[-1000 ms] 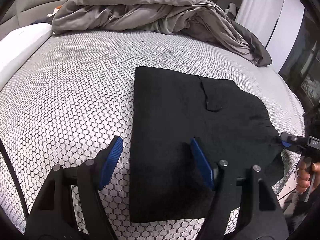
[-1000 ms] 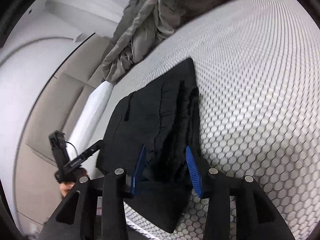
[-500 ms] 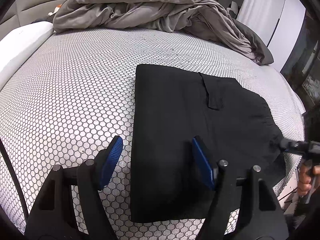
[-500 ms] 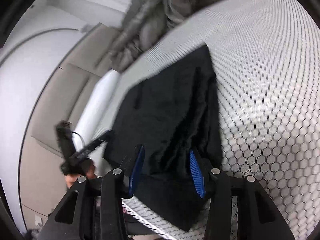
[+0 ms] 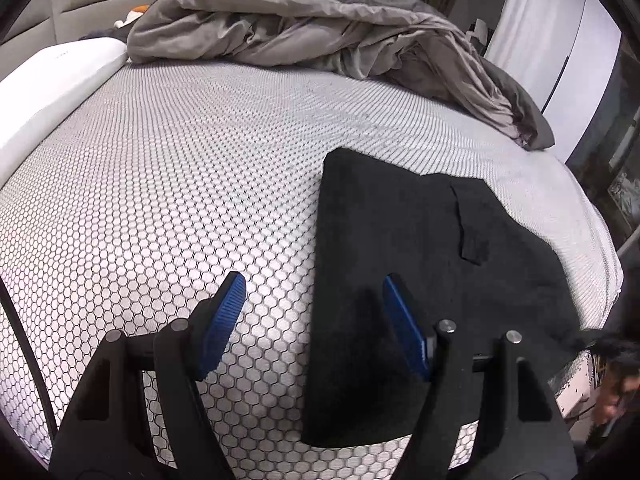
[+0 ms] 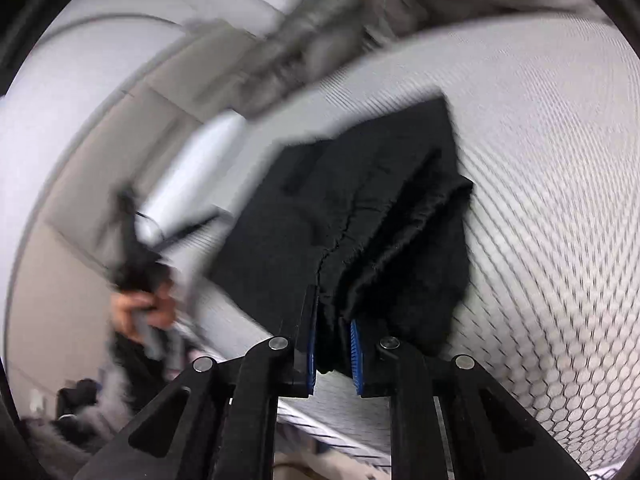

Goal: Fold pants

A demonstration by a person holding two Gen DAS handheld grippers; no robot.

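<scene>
The left wrist view takes in the whole bed: black pants lie folded flat on the honeycomb-patterned mattress, near its right edge, with a rumpled grey duvet beyond and a white pillow at far left. The left gripper hovers spread wide, holding nothing, one pad over the mattress, the other over the pants.

The right wrist view, blurred, shows what is hidden there: the right gripper is clamped on the gathered waistband, lifting that edge.
</scene>
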